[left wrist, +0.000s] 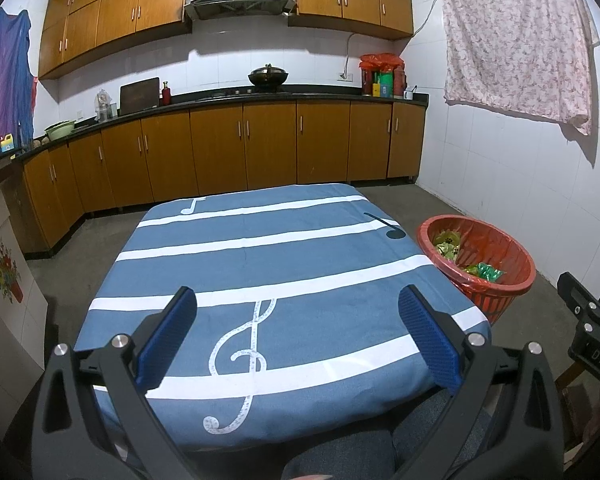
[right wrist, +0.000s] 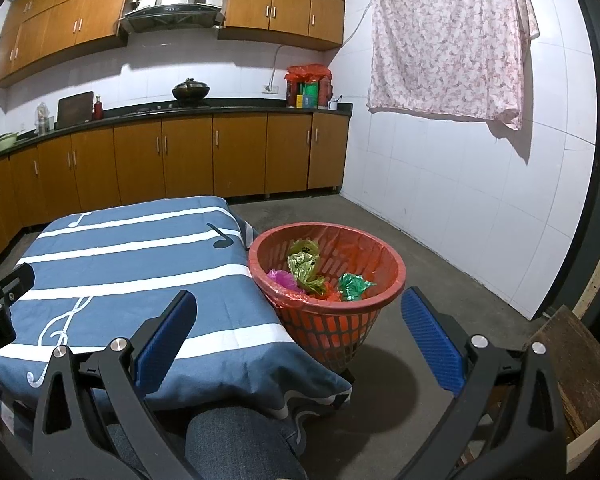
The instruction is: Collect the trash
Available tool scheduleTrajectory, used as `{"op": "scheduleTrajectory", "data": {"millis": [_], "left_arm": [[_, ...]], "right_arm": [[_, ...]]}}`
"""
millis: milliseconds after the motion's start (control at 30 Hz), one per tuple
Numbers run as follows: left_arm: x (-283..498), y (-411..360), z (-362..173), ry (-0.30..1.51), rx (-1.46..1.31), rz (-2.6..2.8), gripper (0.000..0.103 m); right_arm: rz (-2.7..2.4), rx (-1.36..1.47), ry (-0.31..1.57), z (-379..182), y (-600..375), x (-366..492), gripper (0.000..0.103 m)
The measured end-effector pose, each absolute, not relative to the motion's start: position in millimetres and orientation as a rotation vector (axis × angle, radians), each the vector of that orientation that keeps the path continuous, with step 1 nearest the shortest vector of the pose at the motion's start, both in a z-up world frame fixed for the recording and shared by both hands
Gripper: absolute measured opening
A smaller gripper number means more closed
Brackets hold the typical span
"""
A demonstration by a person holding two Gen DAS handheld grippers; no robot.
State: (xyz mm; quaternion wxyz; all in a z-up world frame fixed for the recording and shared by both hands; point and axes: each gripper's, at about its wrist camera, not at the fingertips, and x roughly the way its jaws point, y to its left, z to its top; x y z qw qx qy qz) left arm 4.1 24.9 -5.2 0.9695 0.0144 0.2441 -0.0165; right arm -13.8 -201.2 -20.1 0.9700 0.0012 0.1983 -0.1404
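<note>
A red plastic basket lined with a red bag stands on the floor at the table's right side; it also shows in the left wrist view as the basket. Inside lie crumpled wrappers: a yellow-green one, a pink one and a green one. My left gripper hovers open over the near part of the blue tablecloth, nothing between its blue pads. My right gripper stands open over the table's right edge, just short of the basket, holding nothing.
The table carries a blue cloth with white stripes and music notes. Brown kitchen cabinets and a dark counter run along the back wall. A floral cloth hangs on the right wall. A wooden board sits at far right. The person's knee is below.
</note>
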Motion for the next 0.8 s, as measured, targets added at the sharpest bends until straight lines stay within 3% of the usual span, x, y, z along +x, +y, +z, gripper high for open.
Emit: {"op": "scheduleTrajectory", "data": {"millis": [800], "left_arm": [[6.0, 22.0, -6.0, 0.499, 0.021, -0.030, 0.099]], "right_arm": [[-0.283, 0.003, 0.402, -18.5, -202.4, -14.0, 0.101]]}}
